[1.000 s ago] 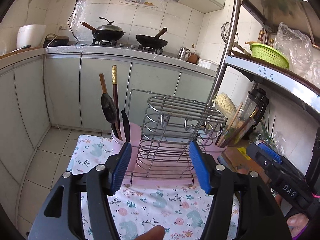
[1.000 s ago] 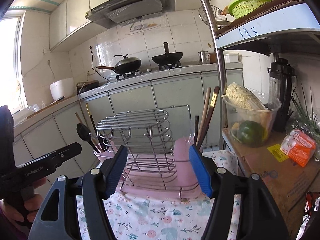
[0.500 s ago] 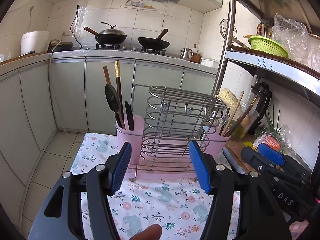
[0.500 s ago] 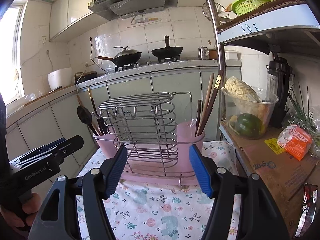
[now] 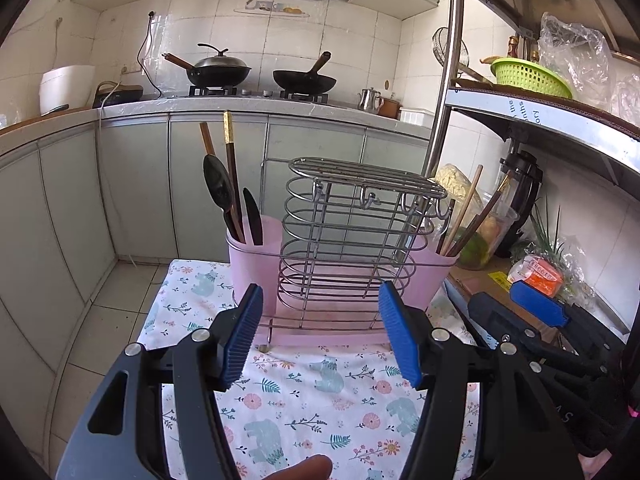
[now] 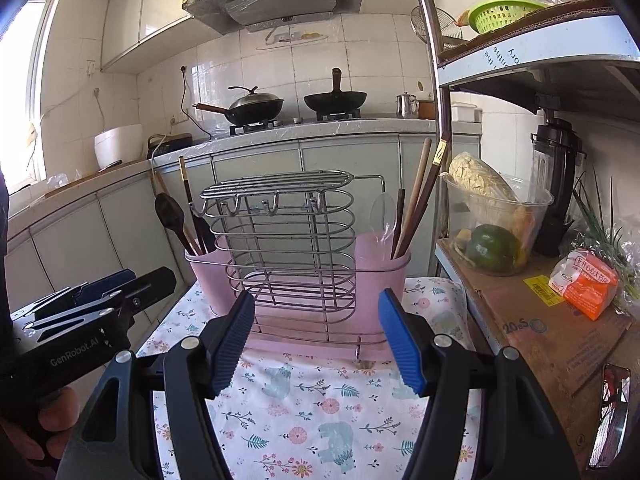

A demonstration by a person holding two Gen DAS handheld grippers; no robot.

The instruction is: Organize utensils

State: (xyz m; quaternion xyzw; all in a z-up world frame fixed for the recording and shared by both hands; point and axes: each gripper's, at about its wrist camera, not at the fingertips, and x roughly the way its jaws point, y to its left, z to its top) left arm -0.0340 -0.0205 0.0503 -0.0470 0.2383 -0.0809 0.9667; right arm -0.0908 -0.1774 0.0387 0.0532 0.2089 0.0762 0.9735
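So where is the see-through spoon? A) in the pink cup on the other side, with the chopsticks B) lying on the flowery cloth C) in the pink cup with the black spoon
A: the clear spoon stands in the right pink cup, beside the chopsticks.

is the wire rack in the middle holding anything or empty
Empty: the wire rack shows only bare wires; utensils stand in the pink cups either side.

"GenRobot.AI" is printed on the left gripper (image 6: 120, 292); "20eS" marks the cardboard box (image 6: 532, 328).
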